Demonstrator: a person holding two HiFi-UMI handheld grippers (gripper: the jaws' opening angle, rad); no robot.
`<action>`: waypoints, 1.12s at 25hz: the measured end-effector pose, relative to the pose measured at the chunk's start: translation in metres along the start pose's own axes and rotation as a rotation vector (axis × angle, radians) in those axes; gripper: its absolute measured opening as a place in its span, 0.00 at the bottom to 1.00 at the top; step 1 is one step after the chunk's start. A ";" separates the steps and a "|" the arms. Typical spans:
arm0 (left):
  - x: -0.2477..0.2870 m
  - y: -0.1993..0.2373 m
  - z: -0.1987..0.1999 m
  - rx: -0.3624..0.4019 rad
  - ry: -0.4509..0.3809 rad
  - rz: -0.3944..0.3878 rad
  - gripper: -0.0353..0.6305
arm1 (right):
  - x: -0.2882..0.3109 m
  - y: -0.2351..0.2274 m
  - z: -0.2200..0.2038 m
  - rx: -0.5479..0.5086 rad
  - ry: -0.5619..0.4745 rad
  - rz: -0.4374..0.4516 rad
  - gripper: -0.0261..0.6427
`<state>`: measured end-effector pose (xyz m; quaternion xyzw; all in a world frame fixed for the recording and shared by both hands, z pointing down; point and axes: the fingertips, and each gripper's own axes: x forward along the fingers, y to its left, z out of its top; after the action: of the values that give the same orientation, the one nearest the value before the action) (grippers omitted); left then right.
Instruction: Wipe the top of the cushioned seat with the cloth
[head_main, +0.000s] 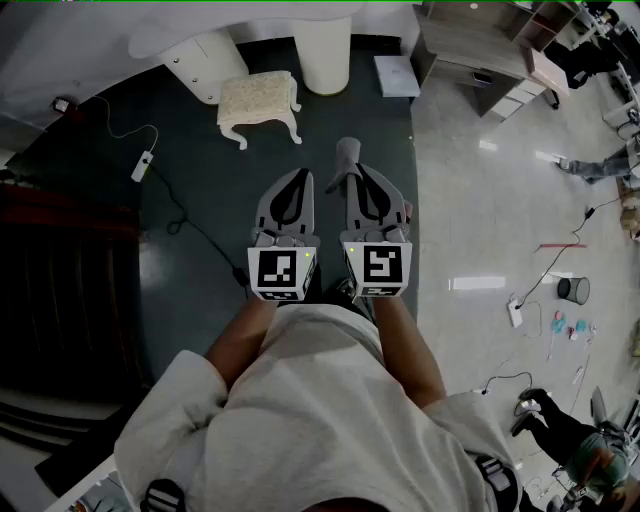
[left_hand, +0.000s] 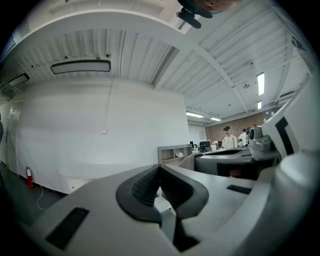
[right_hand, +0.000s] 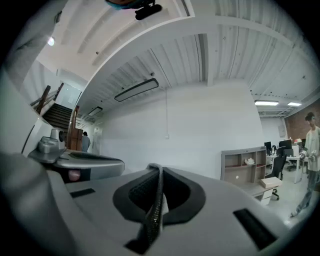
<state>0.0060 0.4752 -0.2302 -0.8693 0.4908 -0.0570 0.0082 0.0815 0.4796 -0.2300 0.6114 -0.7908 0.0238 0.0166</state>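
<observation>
The cushioned seat (head_main: 258, 100), a small cream stool with carved white legs, stands on the dark carpet ahead of me. It does not show in either gripper view. My right gripper (head_main: 353, 172) is shut on a grey cloth (head_main: 347, 156) that sticks out past its tips, about a gripper's length short of the stool. The right gripper view shows the cloth (right_hand: 154, 205) as a dark woven strip pinched between the pads. My left gripper (head_main: 303, 175) is held beside the right one, shut with nothing in it, and its pads (left_hand: 145, 187) meet at the tip.
A white column base (head_main: 325, 50) and a white rounded counter (head_main: 190, 45) stand behind the stool. A flat white box (head_main: 397, 76) lies to the right. A cable with a power strip (head_main: 142, 165) crosses the carpet at left. Desks (head_main: 480, 50) and a glossy floor lie to the right.
</observation>
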 end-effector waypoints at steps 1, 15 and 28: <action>0.002 0.007 -0.001 -0.002 0.001 -0.003 0.07 | 0.006 0.003 -0.001 0.000 0.003 0.002 0.06; 0.061 0.152 -0.037 -0.135 0.018 0.046 0.07 | 0.158 0.032 -0.017 -0.155 0.092 0.077 0.06; 0.113 0.275 -0.063 -0.141 0.032 -0.021 0.07 | 0.282 0.085 -0.015 -0.181 0.117 0.104 0.06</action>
<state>-0.1777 0.2390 -0.1768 -0.8718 0.4846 -0.0363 -0.0617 -0.0722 0.2290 -0.2011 0.5630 -0.8181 -0.0112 0.1168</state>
